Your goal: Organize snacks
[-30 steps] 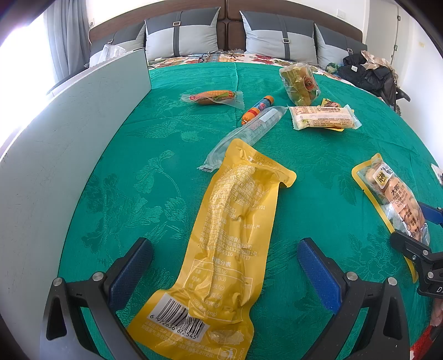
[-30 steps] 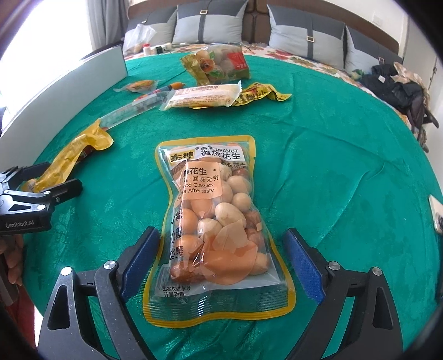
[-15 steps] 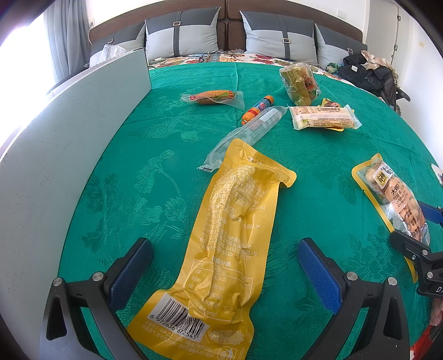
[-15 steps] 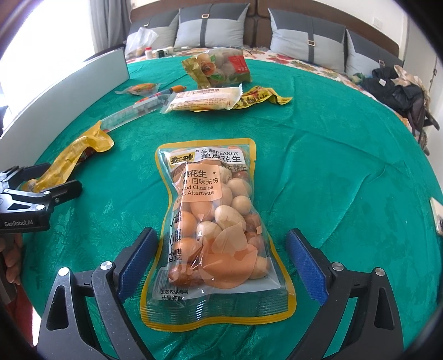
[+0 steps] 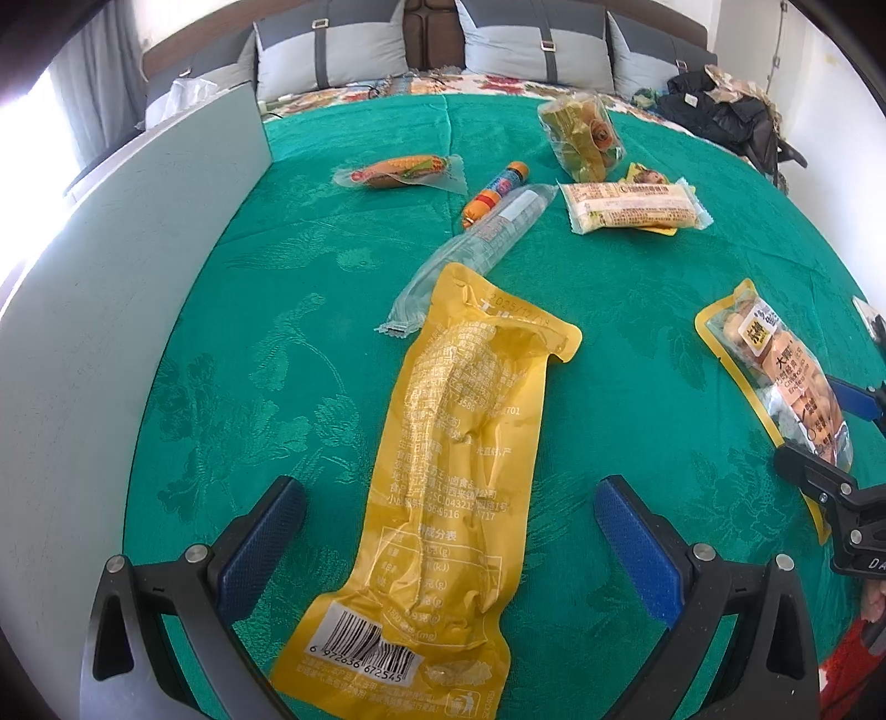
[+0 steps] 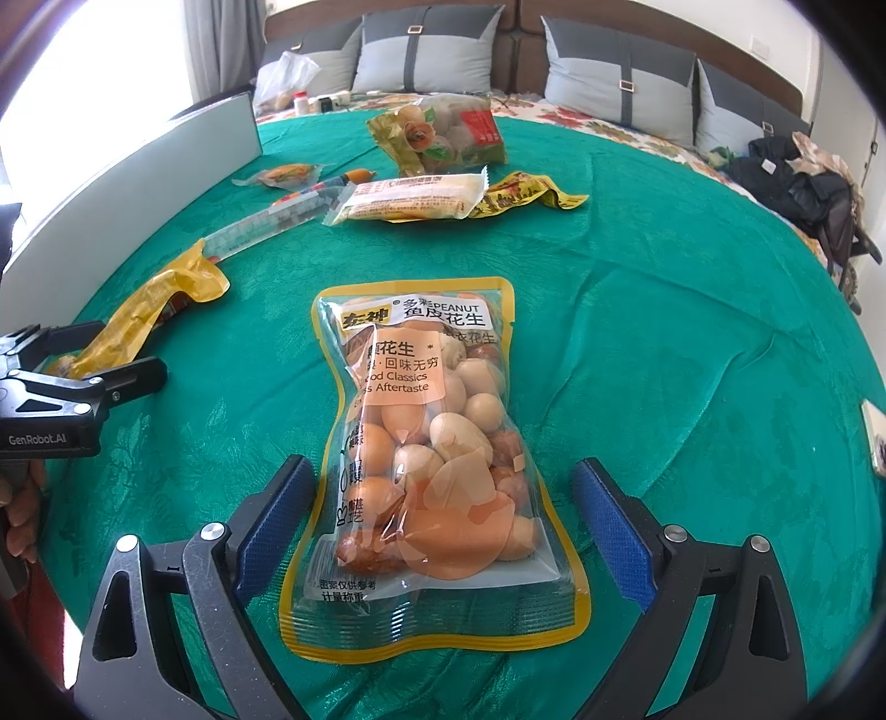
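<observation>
A green embossed bedspread (image 5: 310,288) covers the bed and carries all the snacks, with grey pillows (image 6: 426,52) lined against the headboard beyond it and a long white panel (image 5: 111,288) standing along the bed's left side. A pile of dark clothing (image 6: 797,183) lies at the far right edge. The left gripper (image 5: 449,545) hangs low over the cover with its jaws spread wide, released, and the long yellow packet (image 5: 448,493) lies flat between them, barcode end nearest the camera, touching neither blue pad. The right gripper (image 6: 443,518) is likewise released, its jaws wide on either side of the peanut bag (image 6: 432,465), a clear pouch with a yellow border that rests flat on the bedspread; its left edge sits just beside the left pad, though whether they touch is hard to tell. Further back, a clear tube-shaped wrapper (image 5: 476,249) lies with its near end tucked under the yellow packet's top. Beside it are a pale biscuit packet (image 5: 631,206), which overlaps a small crumpled yellow wrapper (image 6: 526,194), and behind that a bag of mixed sweets (image 6: 437,138). A wrapped sausage snack (image 5: 401,169) lies near the white panel, and a small orange tube (image 5: 495,194) sits just beside the clear wrapper.
</observation>
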`<state>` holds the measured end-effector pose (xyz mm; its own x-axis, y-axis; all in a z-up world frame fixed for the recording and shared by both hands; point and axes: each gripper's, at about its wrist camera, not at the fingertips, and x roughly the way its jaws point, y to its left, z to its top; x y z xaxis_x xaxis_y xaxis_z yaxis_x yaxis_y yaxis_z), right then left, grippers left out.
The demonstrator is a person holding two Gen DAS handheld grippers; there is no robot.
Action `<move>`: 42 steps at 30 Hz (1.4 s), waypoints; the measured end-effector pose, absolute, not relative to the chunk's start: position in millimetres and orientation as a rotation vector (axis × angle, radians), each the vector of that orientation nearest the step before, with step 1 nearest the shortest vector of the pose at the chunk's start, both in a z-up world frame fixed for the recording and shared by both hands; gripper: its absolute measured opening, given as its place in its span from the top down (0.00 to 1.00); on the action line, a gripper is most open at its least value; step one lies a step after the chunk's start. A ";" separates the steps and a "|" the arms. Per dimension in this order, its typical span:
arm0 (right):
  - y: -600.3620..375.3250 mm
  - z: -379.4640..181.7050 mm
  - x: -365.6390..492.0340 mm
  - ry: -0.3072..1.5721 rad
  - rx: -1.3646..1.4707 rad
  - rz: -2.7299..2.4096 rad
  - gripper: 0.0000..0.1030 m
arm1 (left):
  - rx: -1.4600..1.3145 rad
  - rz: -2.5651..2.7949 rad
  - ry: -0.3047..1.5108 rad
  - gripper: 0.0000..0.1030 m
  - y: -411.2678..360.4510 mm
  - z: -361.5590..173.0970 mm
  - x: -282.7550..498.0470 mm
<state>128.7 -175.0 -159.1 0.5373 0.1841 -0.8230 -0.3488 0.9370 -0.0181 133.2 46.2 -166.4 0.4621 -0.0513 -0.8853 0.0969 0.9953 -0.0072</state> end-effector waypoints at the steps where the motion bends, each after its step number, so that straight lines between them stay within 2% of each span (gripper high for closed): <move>1: -174.1 -157.9 131.6 0.972 -0.199 0.318 0.08 | 0.065 -0.116 1.124 0.00 45.1 -165.6 138.0; 4: -165.3 -152.3 147.3 1.007 -0.225 0.303 0.08 | 0.094 -0.155 1.185 0.01 40.6 -165.1 145.5; 6: -154.7 -146.7 159.5 1.029 -0.248 0.339 0.08 | 0.122 -0.200 1.192 0.17 33.8 -159.8 145.2; 7: -151.6 -145.1 165.1 1.049 -0.239 0.385 0.10 | 0.148 -0.221 1.190 0.41 30.0 -155.0 144.5; 8: -152.4 -144.6 171.2 1.081 -0.202 0.424 0.12 | 0.137 -0.242 1.193 0.60 30.0 -150.8 144.6; 9: -157.9 -144.3 176.7 1.112 -0.165 0.405 0.34 | 0.108 -0.252 1.216 0.60 32.4 -151.0 145.3; 10: -165.3 -142.0 180.2 1.136 -0.113 0.402 0.46 | 0.089 -0.252 1.209 0.60 35.7 -150.8 143.8; 15: -195.6 -115.9 160.9 1.135 0.060 0.419 0.47 | -0.183 -0.309 1.153 0.61 64.4 -148.4 122.0; 18: -211.6 -107.2 145.7 1.132 0.202 0.431 0.47 | -0.254 -0.341 1.099 0.61 69.9 -135.6 109.6; 19: -211.7 -106.9 142.5 1.137 0.192 0.406 0.47 | -0.272 -0.354 1.077 0.65 71.6 -127.8 105.9; 20: -208.8 -106.2 140.9 1.139 0.170 0.389 0.47 | -0.291 -0.356 1.051 0.81 74.2 -118.8 103.3; 24: -182.0 -87.4 142.9 1.129 0.196 0.430 0.47 | -0.407 -0.404 0.980 0.83 102.2 -86.5 93.9; 25: -169.4 -77.0 145.0 1.109 0.198 0.459 0.47 | -0.419 -0.402 0.960 0.90 110.4 -80.1 89.0; 32: -90.3 -15.7 155.5 0.969 0.203 0.596 0.47 | -0.376 -0.283 0.971 0.89 150.9 -98.0 79.3; 33: -84.8 -12.9 154.3 0.962 0.195 0.602 0.47 | -0.332 -0.261 0.986 0.84 148.6 -101.5 81.1; 34: -82.2 -12.5 151.8 0.960 0.188 0.604 0.47 | -0.289 -0.244 1.007 0.65 146.2 -105.4 82.8; 35: -82.3 -14.0 149.1 0.963 0.185 0.602 0.47 | -0.255 -0.234 1.021 0.39 143.8 -108.2 85.4; 37: -88.9 -20.9 143.0 0.979 0.192 0.593 0.47 | -0.229 -0.217 1.003 0.20 143.4 -111.1 88.7; 42: -122.3 -46.2 127.7 1.017 0.236 0.544 0.47 | -0.165 -0.261 1.145 0.20 131.3 -137.1 94.0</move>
